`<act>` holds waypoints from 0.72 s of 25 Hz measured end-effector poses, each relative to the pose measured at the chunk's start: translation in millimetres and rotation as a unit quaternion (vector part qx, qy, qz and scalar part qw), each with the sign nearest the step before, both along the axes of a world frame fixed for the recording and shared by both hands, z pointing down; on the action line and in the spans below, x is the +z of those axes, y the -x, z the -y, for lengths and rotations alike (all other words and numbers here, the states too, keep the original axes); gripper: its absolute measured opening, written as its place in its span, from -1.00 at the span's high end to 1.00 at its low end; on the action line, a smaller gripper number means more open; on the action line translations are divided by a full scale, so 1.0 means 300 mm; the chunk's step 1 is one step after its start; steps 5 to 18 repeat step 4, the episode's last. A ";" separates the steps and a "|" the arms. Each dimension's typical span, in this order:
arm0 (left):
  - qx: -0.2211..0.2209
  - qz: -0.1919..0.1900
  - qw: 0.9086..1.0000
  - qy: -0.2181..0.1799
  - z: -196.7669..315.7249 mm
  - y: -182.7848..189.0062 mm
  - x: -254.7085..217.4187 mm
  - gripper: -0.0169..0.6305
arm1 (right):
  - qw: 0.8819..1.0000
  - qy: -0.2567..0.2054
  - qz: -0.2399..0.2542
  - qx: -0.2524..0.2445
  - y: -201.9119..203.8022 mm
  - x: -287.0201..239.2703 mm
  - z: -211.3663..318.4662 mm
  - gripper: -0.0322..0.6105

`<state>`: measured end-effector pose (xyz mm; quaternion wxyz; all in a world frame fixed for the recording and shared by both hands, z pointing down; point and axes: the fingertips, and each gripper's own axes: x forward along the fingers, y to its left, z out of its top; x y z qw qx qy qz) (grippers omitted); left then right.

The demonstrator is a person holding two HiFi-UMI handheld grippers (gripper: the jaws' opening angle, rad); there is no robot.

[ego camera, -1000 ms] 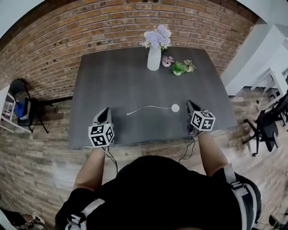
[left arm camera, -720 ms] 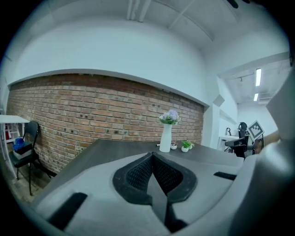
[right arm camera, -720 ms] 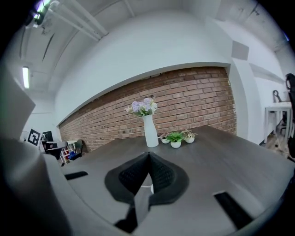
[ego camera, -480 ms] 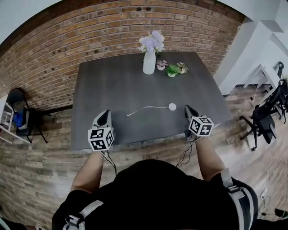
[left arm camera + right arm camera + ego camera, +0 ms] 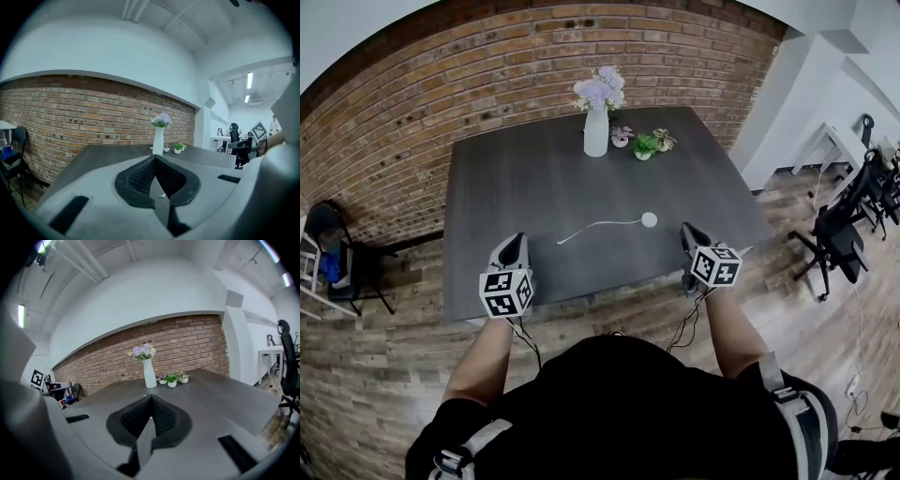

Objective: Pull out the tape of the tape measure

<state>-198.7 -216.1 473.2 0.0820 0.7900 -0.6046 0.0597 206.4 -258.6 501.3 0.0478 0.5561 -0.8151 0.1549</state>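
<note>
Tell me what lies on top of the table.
A flower vase, small potted plants beside it, and a round tape measure with its tape drawn out. The left gripper and right gripper cover bits of the near edge.

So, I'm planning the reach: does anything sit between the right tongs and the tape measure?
Nothing visible does. Only bare dark wooden tabletop lies between the right tongs and the small round white tape measure. The white vase of flowers and small potted plants stand beyond it, near the far edge.
</note>
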 end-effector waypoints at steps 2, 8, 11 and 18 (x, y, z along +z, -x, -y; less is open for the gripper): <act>0.001 -0.003 1.000 0.004 0.000 0.004 0.006 0.92 | 1.000 0.003 -0.003 0.000 0.006 0.003 -0.005 0.91; 0.002 -0.006 1.000 0.008 0.000 0.010 0.013 0.92 | 1.000 0.006 -0.007 -0.001 0.016 0.007 -0.010 0.91; 0.002 -0.006 1.000 0.008 0.000 0.010 0.013 0.92 | 1.000 0.006 -0.007 -0.001 0.016 0.007 -0.010 0.91; 0.002 -0.006 1.000 0.008 0.000 0.010 0.013 0.92 | 1.000 0.006 -0.007 -0.001 0.016 0.007 -0.010 0.91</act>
